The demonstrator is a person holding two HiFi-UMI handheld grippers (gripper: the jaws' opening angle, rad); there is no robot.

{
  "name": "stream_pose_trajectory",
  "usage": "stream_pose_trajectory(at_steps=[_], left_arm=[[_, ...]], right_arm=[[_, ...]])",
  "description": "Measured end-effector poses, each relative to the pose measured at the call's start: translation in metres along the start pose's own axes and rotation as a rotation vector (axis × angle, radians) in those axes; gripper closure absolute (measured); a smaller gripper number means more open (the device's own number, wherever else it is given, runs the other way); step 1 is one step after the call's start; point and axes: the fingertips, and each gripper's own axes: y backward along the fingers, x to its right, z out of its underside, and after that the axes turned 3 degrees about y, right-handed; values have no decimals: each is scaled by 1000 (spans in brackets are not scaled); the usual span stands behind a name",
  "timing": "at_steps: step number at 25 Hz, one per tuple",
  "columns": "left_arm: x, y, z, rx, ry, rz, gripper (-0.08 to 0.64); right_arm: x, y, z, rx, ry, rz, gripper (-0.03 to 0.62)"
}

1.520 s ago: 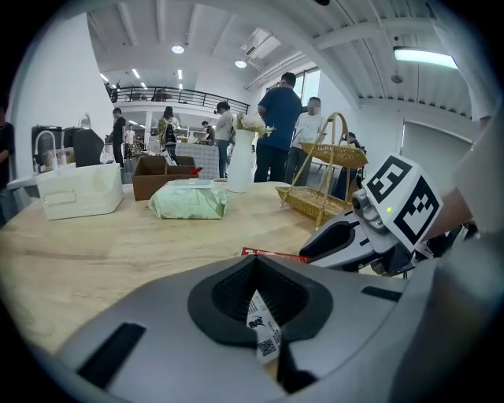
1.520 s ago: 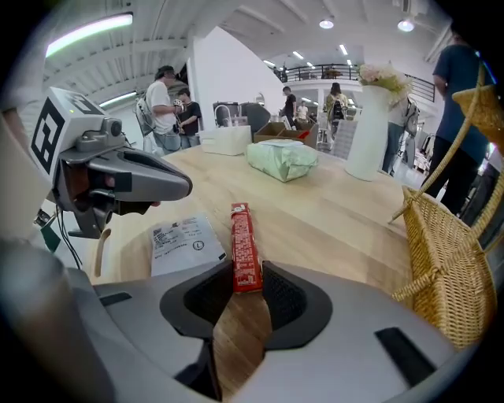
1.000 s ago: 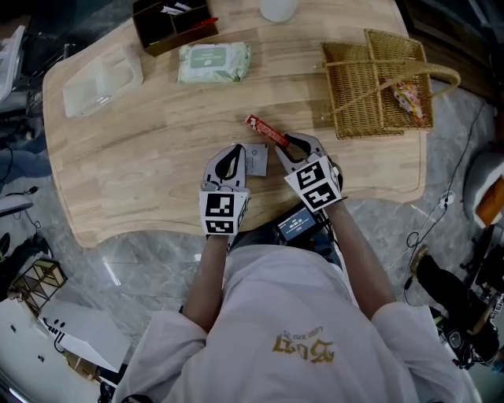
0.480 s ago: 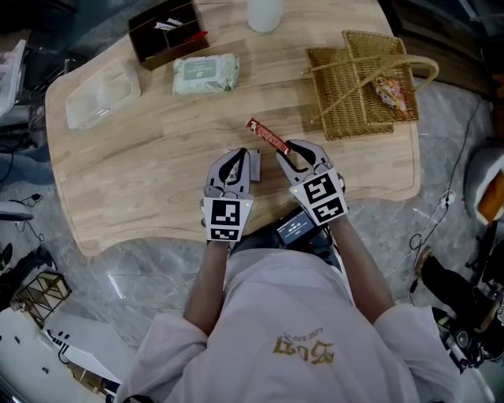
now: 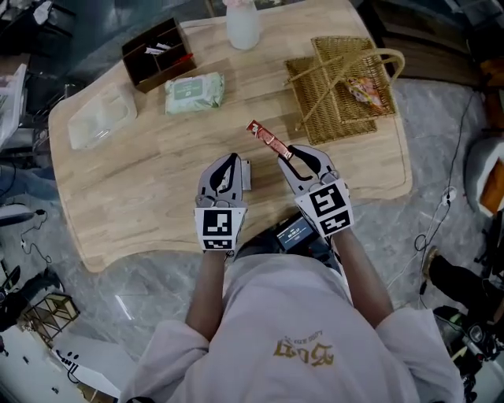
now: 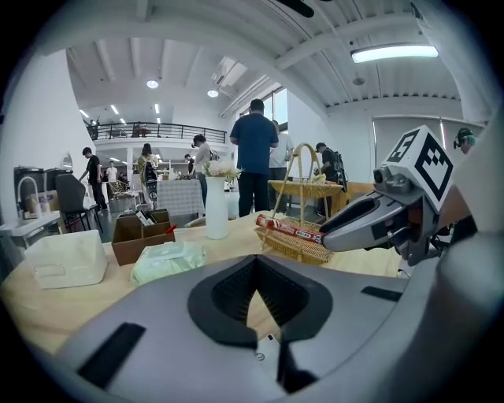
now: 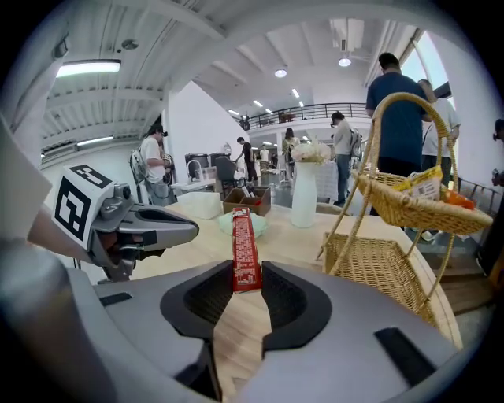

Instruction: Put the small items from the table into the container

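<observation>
My right gripper (image 5: 293, 156) is shut on one end of a long red snack stick (image 5: 268, 140), held off the wooden table (image 5: 142, 181). In the right gripper view the stick (image 7: 244, 252) stands clamped between the pads of that gripper (image 7: 242, 277). My left gripper (image 5: 231, 164) hovers beside it with its jaws together; its own view (image 6: 256, 271) shows nothing between them. A small grey-white packet (image 5: 246, 175) shows at its right finger; I cannot tell if it is held. The wicker basket (image 5: 327, 110) sits at the far right, a snack packet (image 5: 364, 90) inside.
A green wipes pack (image 5: 194, 92), a brown divided box (image 5: 157, 59), a clear plastic tub (image 5: 101, 118) and a white bottle (image 5: 242, 24) stand along the far side. People stand in the room beyond the table.
Both grippers have risen off the tabletop side by side. The red stick has come up with the right gripper. The packet now looks narrower beside the left finger.
</observation>
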Motion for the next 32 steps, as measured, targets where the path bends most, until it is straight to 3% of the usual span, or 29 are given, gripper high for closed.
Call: stream_pose_trajectory(at_steps=[17, 23, 32], left_arm=[[41, -26, -90, 156, -45, 74, 565], [52, -38, -108, 176, -33, 95, 565], [79, -65, -134, 204, -39, 125, 565]], right_arm=[[53, 71, -42, 151, -50, 144, 468], [72, 92, -60, 236, -83, 173, 468], [110, 114, -60, 266, -107, 198, 468]])
